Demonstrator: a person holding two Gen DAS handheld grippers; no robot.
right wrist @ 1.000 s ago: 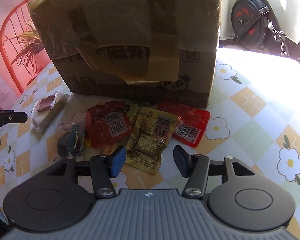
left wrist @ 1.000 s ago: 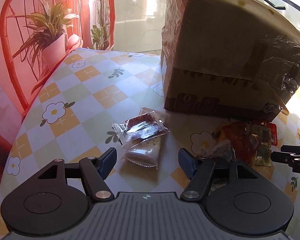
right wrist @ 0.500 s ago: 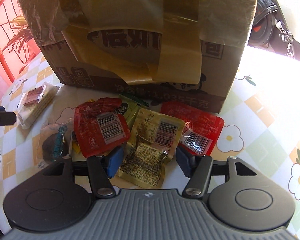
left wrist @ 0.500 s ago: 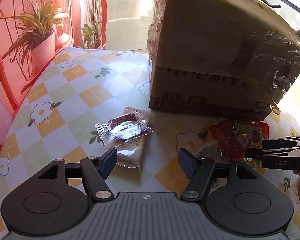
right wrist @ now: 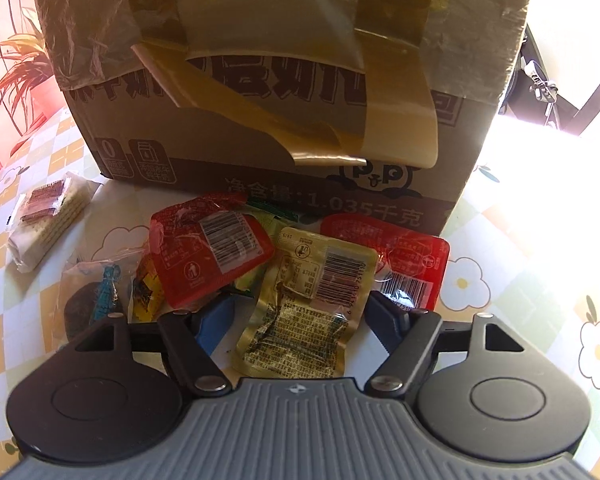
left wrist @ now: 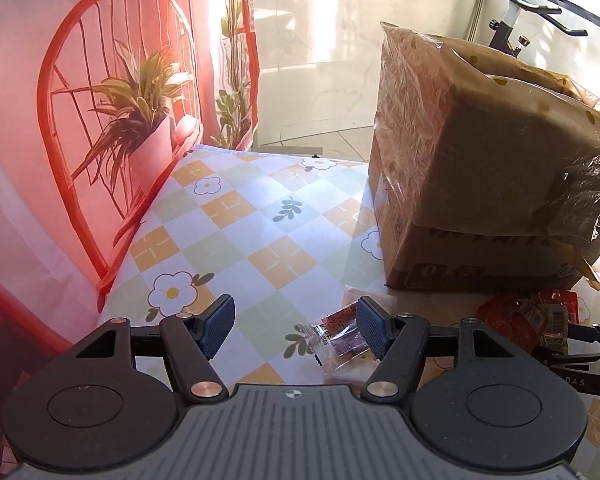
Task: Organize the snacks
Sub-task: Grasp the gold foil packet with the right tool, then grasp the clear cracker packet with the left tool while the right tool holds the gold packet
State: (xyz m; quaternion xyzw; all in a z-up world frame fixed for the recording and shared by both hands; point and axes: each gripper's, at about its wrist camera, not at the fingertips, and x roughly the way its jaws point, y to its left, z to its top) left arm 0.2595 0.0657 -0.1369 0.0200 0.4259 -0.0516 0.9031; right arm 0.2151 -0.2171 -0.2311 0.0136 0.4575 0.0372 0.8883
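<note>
Right wrist view: right gripper [right wrist: 298, 318], jaws just widened, straddles the gold packet [right wrist: 300, 312] lower centre; next, close. Left gripper [left wrist: 294, 326] open, empty.

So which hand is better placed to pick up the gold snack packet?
Right. The right tongs straddle the gold packet, jaws open and just widened. The left tongs sit open off to the side, near the cracker pack.
</note>
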